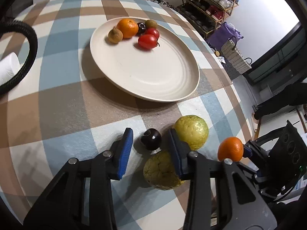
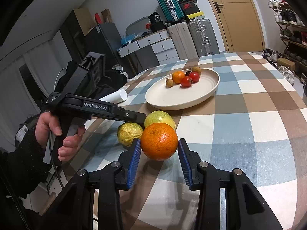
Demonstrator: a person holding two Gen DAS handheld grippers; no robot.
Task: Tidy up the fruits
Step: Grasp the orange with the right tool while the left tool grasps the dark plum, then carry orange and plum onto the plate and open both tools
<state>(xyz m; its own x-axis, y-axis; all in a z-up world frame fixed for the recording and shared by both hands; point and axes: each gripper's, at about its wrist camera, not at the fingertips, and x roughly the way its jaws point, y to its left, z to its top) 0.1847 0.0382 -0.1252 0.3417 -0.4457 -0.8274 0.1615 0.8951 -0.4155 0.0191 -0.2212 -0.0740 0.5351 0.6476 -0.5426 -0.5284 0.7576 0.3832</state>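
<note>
My left gripper (image 1: 150,145) is open low over the checked tablecloth, its blue pads (image 1: 126,149) standing apart on either side of a dark plum (image 1: 150,139). Two yellow-green guavas (image 1: 191,131) (image 1: 161,170) lie just right of the plum and show again in the right wrist view (image 2: 160,117) (image 2: 128,132). My right gripper (image 2: 159,157) is shut on a large orange (image 2: 159,140), with both pads against its sides; the same orange (image 1: 230,149) shows at the right. Farther back, the cream plate (image 1: 172,88) (image 2: 172,99) holds an orange, two red tomatoes, a dark plum and two brown fruits.
A white paper roll (image 2: 115,96) and a black ribbed hose (image 1: 28,48) lie on the table's left side. A person's hand (image 2: 55,126) grips the left tool's handle. The table's edge curves close at the right (image 1: 245,118). A shoe rack (image 1: 211,0) and suitcases (image 2: 199,36) stand beyond.
</note>
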